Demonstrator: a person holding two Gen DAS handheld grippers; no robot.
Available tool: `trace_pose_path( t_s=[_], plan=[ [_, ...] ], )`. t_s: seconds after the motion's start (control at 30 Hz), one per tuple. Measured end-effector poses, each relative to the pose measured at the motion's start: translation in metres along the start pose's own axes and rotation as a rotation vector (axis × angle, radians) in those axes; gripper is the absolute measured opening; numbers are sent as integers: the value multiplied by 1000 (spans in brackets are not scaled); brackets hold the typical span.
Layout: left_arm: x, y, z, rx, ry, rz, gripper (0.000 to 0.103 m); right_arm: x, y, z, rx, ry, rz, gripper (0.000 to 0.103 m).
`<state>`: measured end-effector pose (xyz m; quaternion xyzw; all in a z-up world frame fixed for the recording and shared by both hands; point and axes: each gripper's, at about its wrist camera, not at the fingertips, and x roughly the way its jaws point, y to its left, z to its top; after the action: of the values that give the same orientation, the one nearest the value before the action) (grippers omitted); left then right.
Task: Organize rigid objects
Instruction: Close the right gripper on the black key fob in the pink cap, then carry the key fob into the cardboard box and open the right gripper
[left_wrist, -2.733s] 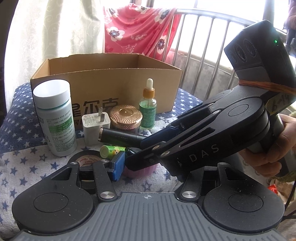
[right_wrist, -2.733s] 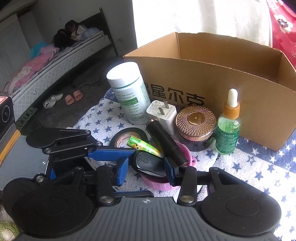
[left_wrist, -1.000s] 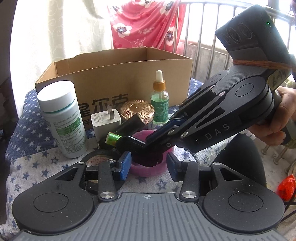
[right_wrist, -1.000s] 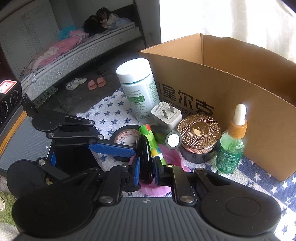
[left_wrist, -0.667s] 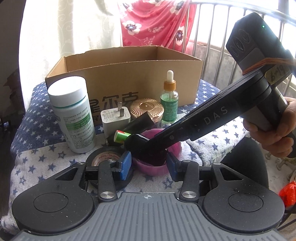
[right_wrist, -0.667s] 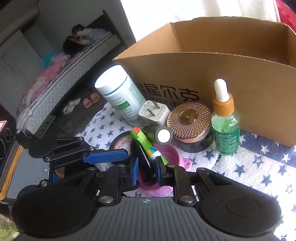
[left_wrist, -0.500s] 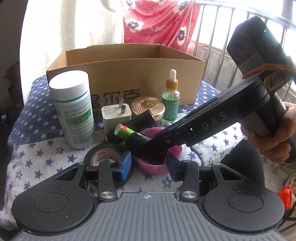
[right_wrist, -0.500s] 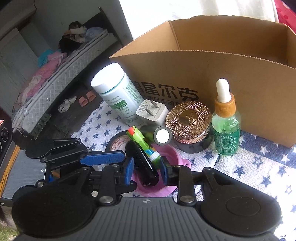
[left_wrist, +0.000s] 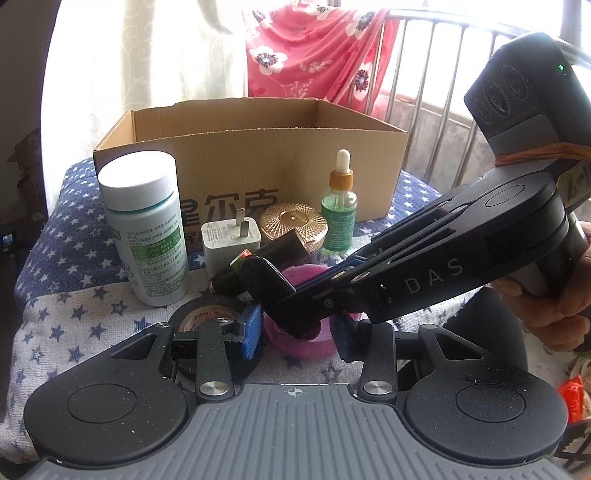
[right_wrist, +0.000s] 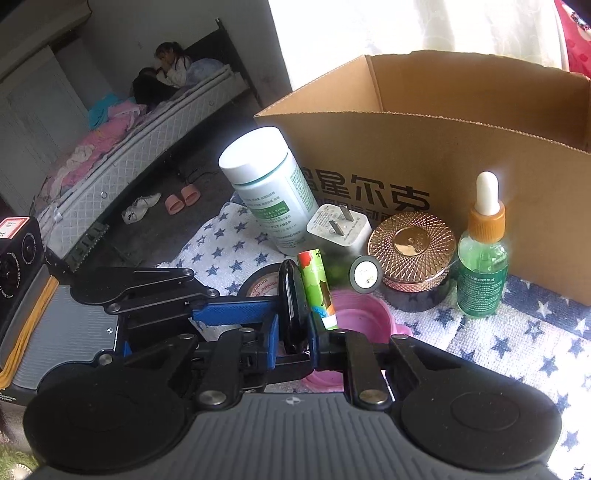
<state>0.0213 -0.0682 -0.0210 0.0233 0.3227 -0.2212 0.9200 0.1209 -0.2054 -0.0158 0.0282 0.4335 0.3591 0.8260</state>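
Over the pink bowl (right_wrist: 364, 314) near the star-print cloth's (right_wrist: 517, 350) front edge, our right gripper (right_wrist: 291, 330) pinches a black oval case (right_wrist: 291, 310) edgewise between its fingers; we judge it could twist loose and topple the green tube (right_wrist: 317, 291), while our left gripper (left_wrist: 295, 332) hangs open, holding nothing.

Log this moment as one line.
right gripper: shut on black flat device, lifted over pink bowl | left gripper: open beside bowl | cardboard box: behind
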Motion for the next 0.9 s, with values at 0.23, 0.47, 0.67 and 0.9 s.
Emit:
trace_pose_path(
  t_s=[0.23,0.47,0.67,0.9],
  plan=[
    [-24,-3,13,30,-77,26,37,-21,19,15,-20,-71,-11,18],
    [-46,7,64,88,-188,83,37,-46,37,70,-52,-174,-25,18],
    [-17,33,124,98,-140,108,38,-29,2,144,65,-120,20,18],
    [78,87,182,33,72,97,39,39,-65,208,225,15,-8,18]
  ],
)
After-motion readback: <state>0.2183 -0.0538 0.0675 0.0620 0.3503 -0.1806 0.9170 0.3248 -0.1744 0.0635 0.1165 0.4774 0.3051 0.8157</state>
